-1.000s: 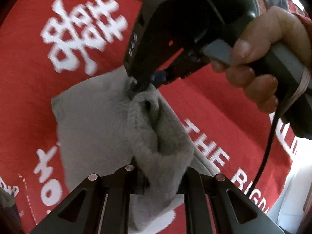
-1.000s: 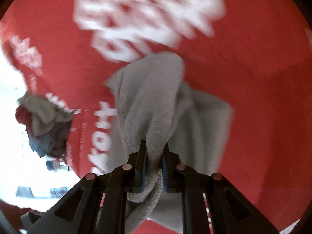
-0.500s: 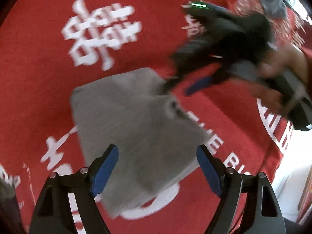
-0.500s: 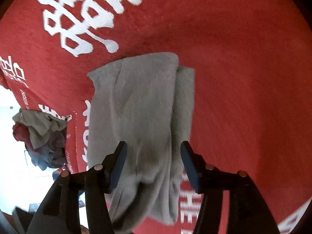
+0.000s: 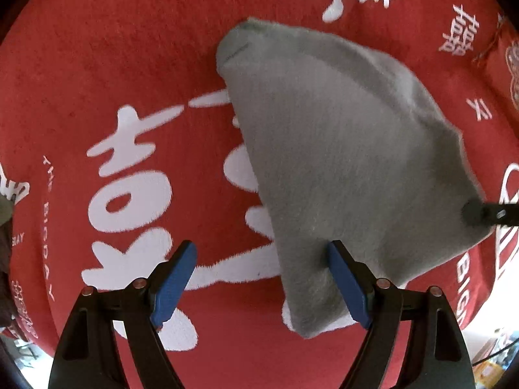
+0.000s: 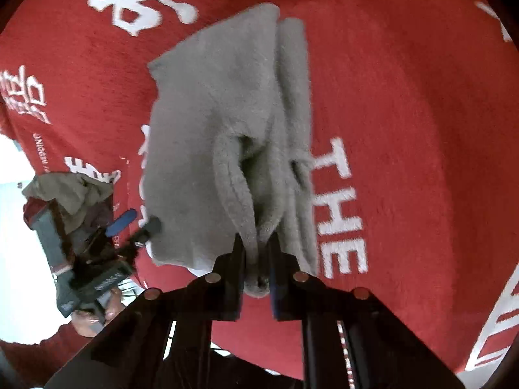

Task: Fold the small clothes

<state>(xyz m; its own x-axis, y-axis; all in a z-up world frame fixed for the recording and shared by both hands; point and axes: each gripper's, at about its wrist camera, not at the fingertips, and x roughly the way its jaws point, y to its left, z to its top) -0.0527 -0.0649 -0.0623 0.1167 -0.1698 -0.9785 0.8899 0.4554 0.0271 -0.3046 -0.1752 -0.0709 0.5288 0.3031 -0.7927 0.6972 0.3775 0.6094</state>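
Note:
A small grey fleecy garment point(image 5: 340, 149) lies folded on a red cloth with white lettering point(image 5: 97, 64). My left gripper point(image 5: 259, 265) hangs over the garment's near corner, open. One blue pad point(image 5: 347, 282) is above the grey fabric, the other point(image 5: 175, 278) above the red cloth, and nothing is gripped. In the right wrist view the garment point(image 6: 220, 103) rises in a ridge toward my right gripper point(image 6: 256, 246). Its jaws are closing, and the pads pinch a fold of the grey fabric. The left gripper point(image 6: 129, 223) shows at that garment's left edge.
A heap of other small clothes point(image 6: 68, 191) sits at the red cloth's left edge in the right wrist view. A person's hand point(image 6: 94, 317) holds the left gripper. The right gripper's tip point(image 5: 480, 214) shows at the right of the left wrist view.
Both grippers let go of the bunched garment, which dropped flat. The left gripper stayed open and slid along the garment toward its near corner. The right one shut again on a fold.

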